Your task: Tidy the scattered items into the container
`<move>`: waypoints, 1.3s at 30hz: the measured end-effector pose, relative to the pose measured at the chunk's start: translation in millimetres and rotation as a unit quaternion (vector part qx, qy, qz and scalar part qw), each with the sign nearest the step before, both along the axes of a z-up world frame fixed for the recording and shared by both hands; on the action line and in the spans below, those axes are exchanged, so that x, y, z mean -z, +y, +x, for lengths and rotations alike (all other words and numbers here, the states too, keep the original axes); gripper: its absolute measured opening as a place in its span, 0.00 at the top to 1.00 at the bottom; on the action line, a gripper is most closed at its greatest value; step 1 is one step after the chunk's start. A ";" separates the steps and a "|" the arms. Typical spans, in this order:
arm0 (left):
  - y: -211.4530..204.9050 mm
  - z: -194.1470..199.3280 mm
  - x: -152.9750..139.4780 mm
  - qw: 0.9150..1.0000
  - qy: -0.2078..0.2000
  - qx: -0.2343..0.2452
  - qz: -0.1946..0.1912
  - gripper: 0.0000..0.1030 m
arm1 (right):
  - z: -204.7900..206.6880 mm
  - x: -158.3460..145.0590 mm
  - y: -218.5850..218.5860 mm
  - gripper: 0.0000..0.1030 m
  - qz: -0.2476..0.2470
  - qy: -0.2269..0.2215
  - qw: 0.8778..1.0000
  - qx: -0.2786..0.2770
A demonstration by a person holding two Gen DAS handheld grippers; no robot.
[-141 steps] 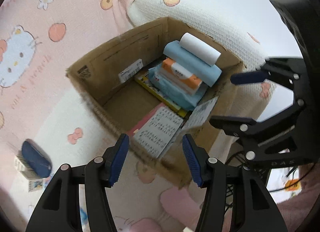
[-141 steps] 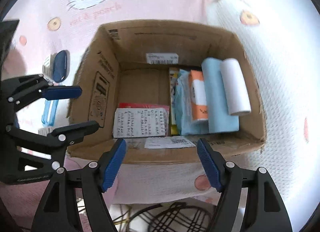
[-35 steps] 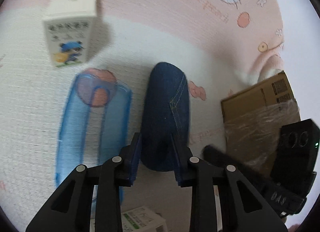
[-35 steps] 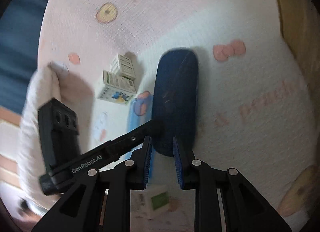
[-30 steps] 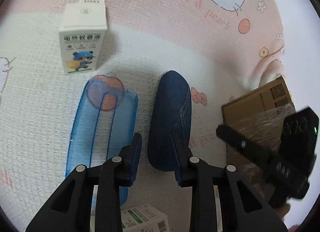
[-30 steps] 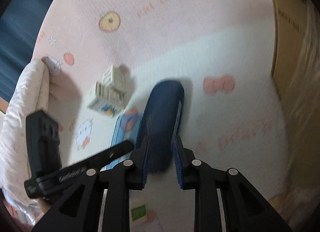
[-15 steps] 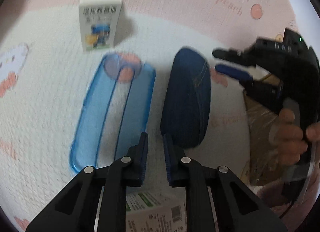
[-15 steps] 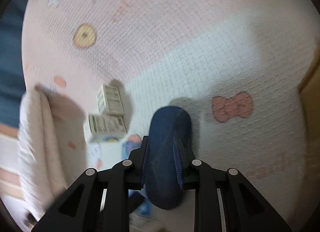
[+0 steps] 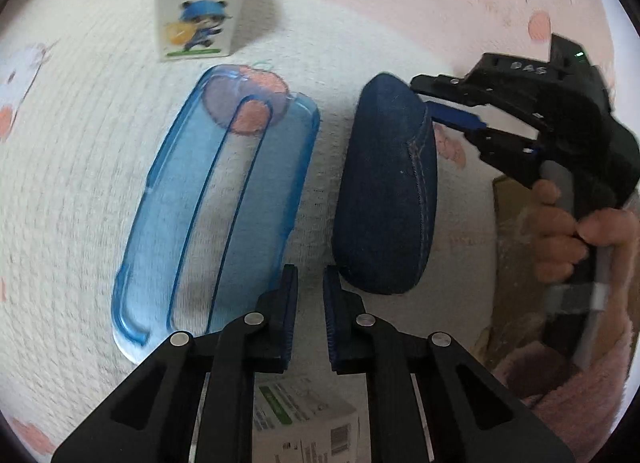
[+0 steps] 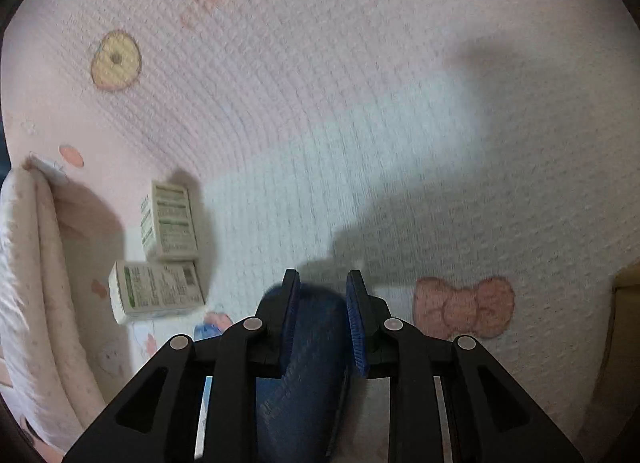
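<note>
A dark blue denim case [image 9: 386, 191] lies on the pink and white blanket. My right gripper [image 9: 422, 97] is shut on its far end; in the right wrist view the case [image 10: 308, 363] fills the space between the pads of the right gripper [image 10: 322, 291]. My left gripper [image 9: 310, 283] hovers just off the case's near end, over the strip of blanket between it and a clear blue plastic case [image 9: 224, 203]. Its jaws are closing to a narrow slit with nothing between them. The cardboard box [image 9: 516, 247] stands at the right, mostly hidden.
A white carton with a blue cartoon figure [image 9: 202, 3] stands beyond the blue case. A green-labelled box [image 9: 300, 419] lies under my left gripper. Two small boxes [image 10: 170, 219] [image 10: 156, 291] lie at the left. A person's hand [image 9: 560, 231] holds the right gripper.
My left jaws have narrowed and shifted left, off the denim case's near end. The right gripper has swung over to the case's far end, and the case sits deeper between its pads.
</note>
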State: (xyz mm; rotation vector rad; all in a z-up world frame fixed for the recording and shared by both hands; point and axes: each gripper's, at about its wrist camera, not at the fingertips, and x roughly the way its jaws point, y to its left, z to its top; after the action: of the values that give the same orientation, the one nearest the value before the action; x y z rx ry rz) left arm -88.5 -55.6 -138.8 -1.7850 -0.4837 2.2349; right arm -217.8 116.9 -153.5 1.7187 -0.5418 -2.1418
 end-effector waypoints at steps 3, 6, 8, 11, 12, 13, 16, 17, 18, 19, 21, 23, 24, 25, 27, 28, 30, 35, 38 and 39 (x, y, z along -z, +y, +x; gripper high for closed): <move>1.1 -5.4 -8.2 1.000 0.021 0.009 -0.013 0.88 | 12.9 -5.9 5.7 0.80 0.009 -0.008 1.000 -0.010; 2.0 -17.2 -20.0 0.999 0.045 0.017 -0.018 0.89 | 28.2 -6.8 9.1 0.80 -0.003 -0.030 0.999 -0.015; 3.8 -26.4 -27.1 0.998 0.055 0.032 -0.017 0.89 | 39.5 -4.8 12.7 0.80 -0.014 -0.049 0.999 -0.013; 8.6 -38.6 -31.2 0.995 0.065 0.065 -0.033 0.88 | 55.0 -6.6 7.2 0.80 -0.007 -0.044 0.999 -0.028; 8.6 -42.2 -31.1 0.995 0.065 0.070 -0.035 0.87 | 61.1 -7.8 6.1 0.80 -0.005 -0.040 0.999 -0.033; 6.9 -45.8 -29.8 0.995 0.063 0.072 -0.036 0.86 | 66.5 -8.3 6.4 0.80 -0.004 -0.039 0.999 -0.032; 3.2 -43.9 -26.7 0.994 0.050 0.088 -0.031 0.85 | 77.4 -11.2 9.5 0.80 0.009 -0.037 0.999 -0.032; 4.1 -40.4 -23.5 0.993 0.042 0.103 -0.042 0.85 | 82.1 -13.7 11.4 0.80 0.024 -0.037 0.998 -0.035; 3.5 -39.6 -21.9 0.992 0.036 0.109 -0.048 0.86 | 85.2 -15.1 11.1 0.80 0.045 -0.033 0.998 -0.038; 3.8 -35.6 -19.2 0.992 0.032 0.114 -0.048 0.88 | 88.7 -17.2 11.8 0.80 0.067 -0.028 0.997 -0.040; 5.1 -26.2 -13.0 0.991 0.020 0.123 -0.045 0.89 | 93.3 -19.8 14.7 0.80 0.105 -0.023 0.993 -0.043; 7.7 -19.0 -9.7 0.991 0.015 0.126 -0.043 0.91 | 91.4 -17.4 18.5 0.80 0.091 -0.027 0.995 -0.041; 9.2 -16.5 -9.1 0.991 0.014 0.125 -0.042 0.93 | 89.2 -14.9 20.2 0.80 0.086 -0.035 0.995 -0.037; 11.9 -14.6 -9.0 0.991 0.015 0.124 -0.041 0.94 | 87.2 -12.0 19.8 0.80 0.089 -0.040 0.995 -0.031; 24.2 -12.8 -10.4 0.990 0.017 0.134 -0.044 0.97 | 81.7 -9.2 18.6 0.80 0.097 -0.032 0.994 -0.029; 29.7 -11.3 -10.4 0.988 0.019 0.144 -0.046 0.97 | 77.9 -8.3 20.3 0.80 0.096 -0.033 0.995 -0.026; 44.3 -13.0 -9.8 0.987 0.017 0.158 -0.033 0.97 | 70.1 -9.6 26.0 0.80 0.085 -0.038 0.996 -0.012; 72.2 -17.1 -8.4 0.986 0.023 0.166 0.015 0.97 | 58.1 -26.9 35.1 0.80 0.052 -0.013 0.999 0.006; 73.8 -16.7 -12.4 0.986 0.034 0.166 -0.007 0.93 | 67.0 -37.4 33.8 0.80 0.090 0.005 0.996 0.002; 71.2 -15.2 -15.5 0.985 0.041 0.166 -0.017 0.92 | 72.3 -41.3 33.6 0.79 0.109 0.014 0.994 0.000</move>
State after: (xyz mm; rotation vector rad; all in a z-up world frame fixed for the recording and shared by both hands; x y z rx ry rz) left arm -103.8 15.7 -123.3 -1.6404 -0.1189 2.0831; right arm -145.5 150.5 -112.2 1.7966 -0.3097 -2.2938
